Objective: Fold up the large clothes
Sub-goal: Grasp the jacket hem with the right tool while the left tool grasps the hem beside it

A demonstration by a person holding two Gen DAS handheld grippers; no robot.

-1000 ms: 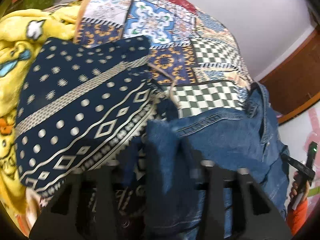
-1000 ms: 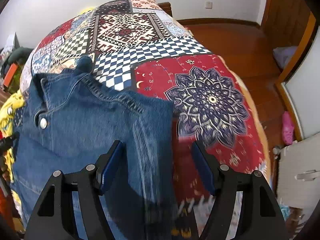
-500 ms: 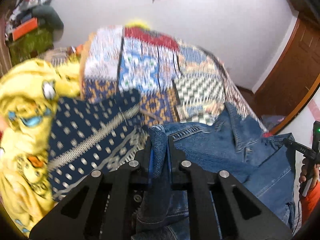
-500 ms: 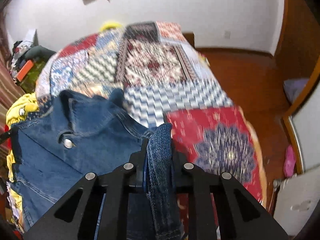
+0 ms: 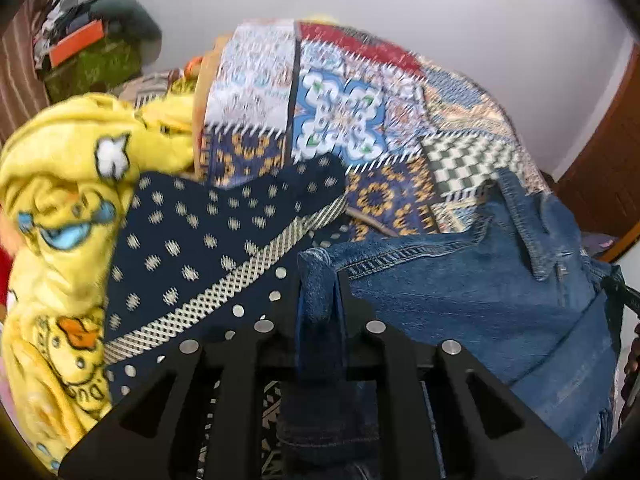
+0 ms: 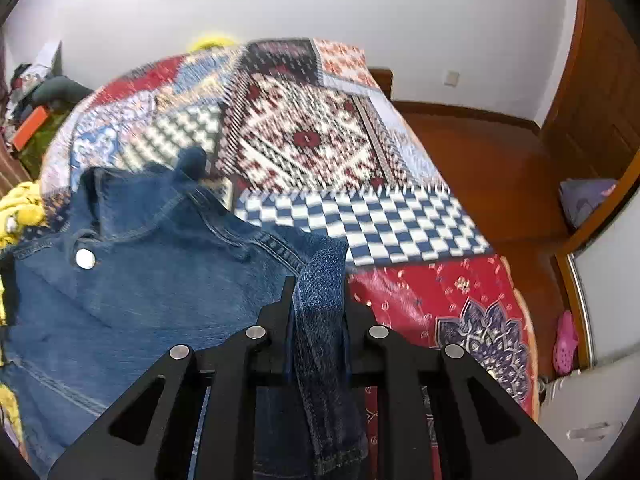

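While the blue denim jacket [image 6: 132, 288] lies spread across the bed with the patchwork quilt of red, blue and checked squares [image 6: 360, 216], each of its two near corners is pinched up in a black two-finger claw: the left claw [image 5: 320, 292] has closed narrow on a bunched fold of denim at the jacket's left shoulder edge, its fingers [image 5: 352, 300] pressing the cloth from both sides, and the right claw [image 6: 318, 300] has likewise just closed to a narrow gap on a thick fold of denim that rises between its fingers [image 6: 286, 300] and hangs down behind them. The jacket's collar [image 6: 120, 200] and a metal button [image 6: 85, 259] face up, toward the far side. Just beside the jacket, by the left claw, lies a navy cloth with pale dots and a lattice band [image 5: 208, 248], and past it a yellow plush blanket with cartoon ducks [image 5: 60, 208]
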